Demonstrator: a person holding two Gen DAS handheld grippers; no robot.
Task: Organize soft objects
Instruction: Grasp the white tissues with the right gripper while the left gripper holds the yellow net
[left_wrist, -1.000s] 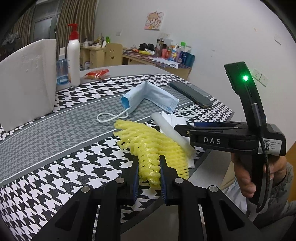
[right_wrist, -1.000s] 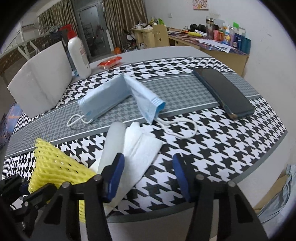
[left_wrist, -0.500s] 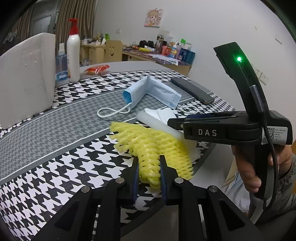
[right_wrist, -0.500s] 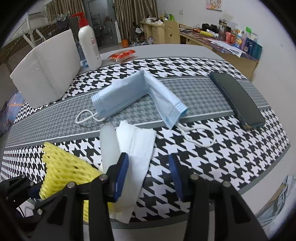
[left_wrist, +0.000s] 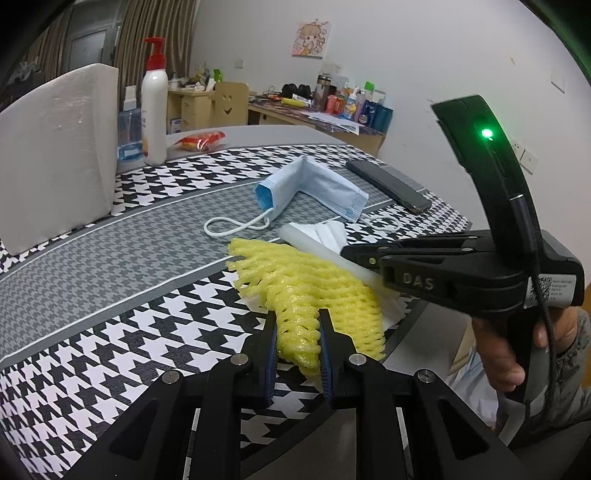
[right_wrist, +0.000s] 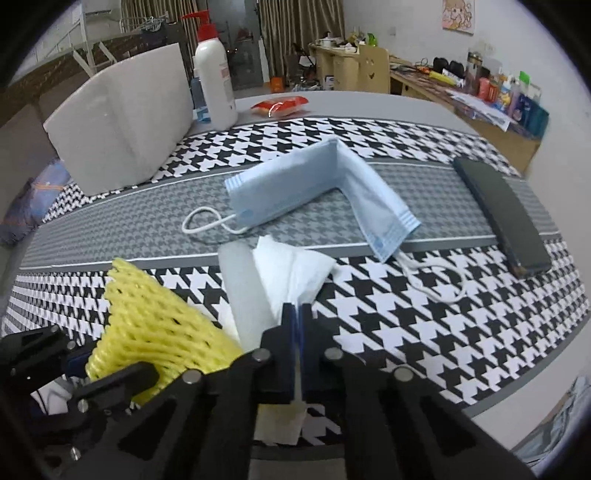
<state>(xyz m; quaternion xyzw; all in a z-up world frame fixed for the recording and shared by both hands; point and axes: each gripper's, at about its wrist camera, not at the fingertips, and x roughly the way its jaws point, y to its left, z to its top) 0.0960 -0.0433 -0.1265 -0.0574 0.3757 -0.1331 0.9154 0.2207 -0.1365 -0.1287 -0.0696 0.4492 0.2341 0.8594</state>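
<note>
Left gripper (left_wrist: 297, 338) pinching yellow net (left_wrist: 306, 291); right gripper (right_wrist: 297, 314) pressed together on white tissue (right_wrist: 295, 269), beside mask (right_wrist: 317, 184).

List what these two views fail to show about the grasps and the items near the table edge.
- Right wrist view: the right gripper hides whether its pads pinch the white tissue.
- Both views: the yellow foam net covers the near end of the white foam strip.
- Bottle label: too small to read.
</note>
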